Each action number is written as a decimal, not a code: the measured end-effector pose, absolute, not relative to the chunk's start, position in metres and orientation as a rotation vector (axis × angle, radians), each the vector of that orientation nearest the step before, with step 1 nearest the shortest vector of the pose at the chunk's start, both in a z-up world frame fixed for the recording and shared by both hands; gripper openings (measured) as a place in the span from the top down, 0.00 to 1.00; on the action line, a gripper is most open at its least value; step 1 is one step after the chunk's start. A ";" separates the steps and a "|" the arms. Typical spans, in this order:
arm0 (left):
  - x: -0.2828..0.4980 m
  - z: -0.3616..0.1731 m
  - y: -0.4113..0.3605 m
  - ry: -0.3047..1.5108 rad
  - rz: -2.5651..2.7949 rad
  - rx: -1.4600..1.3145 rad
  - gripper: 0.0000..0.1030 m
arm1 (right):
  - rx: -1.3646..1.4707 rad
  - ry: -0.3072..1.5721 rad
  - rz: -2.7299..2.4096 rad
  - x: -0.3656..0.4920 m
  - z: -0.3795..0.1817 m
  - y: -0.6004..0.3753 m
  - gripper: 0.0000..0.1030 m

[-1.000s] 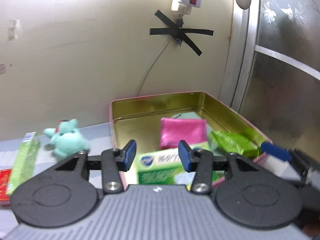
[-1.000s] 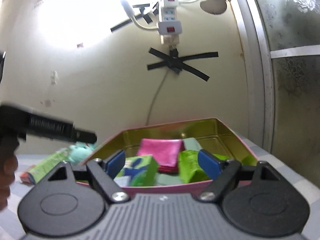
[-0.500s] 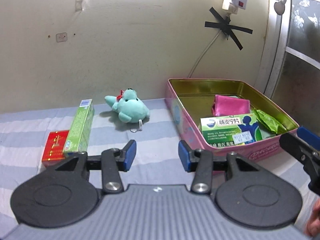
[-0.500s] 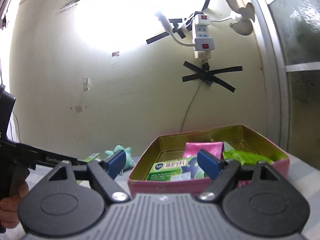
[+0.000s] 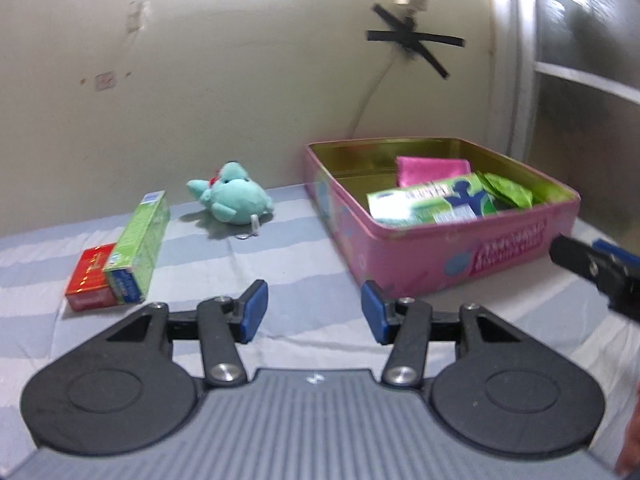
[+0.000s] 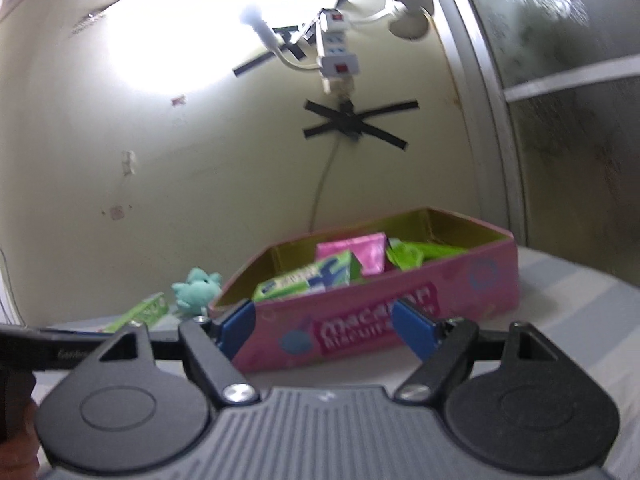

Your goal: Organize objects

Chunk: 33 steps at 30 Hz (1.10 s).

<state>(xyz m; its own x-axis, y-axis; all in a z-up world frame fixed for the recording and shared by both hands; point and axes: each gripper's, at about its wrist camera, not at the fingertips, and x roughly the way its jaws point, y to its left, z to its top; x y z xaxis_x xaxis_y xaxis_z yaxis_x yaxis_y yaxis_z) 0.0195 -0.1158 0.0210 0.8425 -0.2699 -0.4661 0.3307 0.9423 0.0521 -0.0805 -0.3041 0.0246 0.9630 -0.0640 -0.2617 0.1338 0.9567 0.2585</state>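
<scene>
Left gripper (image 5: 310, 316) jaws opening, nothing between them, low centre over the striped tabletop (image 5: 280, 264). Likely lining up on loose items at left: teal plush toy (image 5: 234, 200), long green carton (image 5: 140, 242), red box (image 5: 90, 278). Right gripper (image 6: 324, 332) jaws apart, empty. Pink metal tin (image 5: 460, 256) at right already holds packets.

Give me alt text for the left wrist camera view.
The left gripper, empty and opening, hangs over a striped cloth. Ahead left lie a teal plush, green box and red box; right, a pink tin holds packets.
</scene>
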 end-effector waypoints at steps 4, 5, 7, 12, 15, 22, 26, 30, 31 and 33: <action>0.029 0.001 -0.112 0.501 -0.314 0.133 0.48 | 0.338 0.302 -0.096 -0.072 0.009 -0.315 0.23; 0.032 -0.003 -0.111 0.510 -0.310 0.127 0.48 | 0.350 0.300 -0.091 -0.072 0.008 -0.317 0.23; 0.034 -0.013 -0.112 0.526 -0.297 0.136 0.49 | 0.365 0.309 -0.085 -0.071 0.006 -0.318 0.23; 0.024 -0.011 -0.112 0.454 -0.314 0.140 0.47 | 0.371 0.325 -0.079 -0.069 0.006 -0.316 0.23; 0.014 -0.010 -0.116 0.403 -0.334 0.169 0.47 | 0.373 0.316 -0.081 -0.071 0.006 -0.316 0.23; 0.016 -0.009 -0.112 0.408 -0.364 0.135 0.46 | 0.364 0.333 -0.098 -0.069 0.006 -0.312 0.23; 0.016 -0.009 -0.113 0.402 -0.377 0.136 0.46 | 0.360 0.339 -0.116 -0.069 0.006 -0.311 0.23; 0.017 -0.009 -0.112 0.410 -0.381 0.128 0.46 | 0.349 0.356 -0.130 -0.066 0.006 -0.309 0.23; 0.017 -0.009 -0.112 0.417 -0.377 0.122 0.46 | 0.345 0.363 -0.132 -0.064 0.006 -0.309 0.23; 0.021 -0.008 -0.110 0.438 -0.371 0.103 0.46 | 0.339 0.375 -0.138 -0.061 0.006 -0.310 0.23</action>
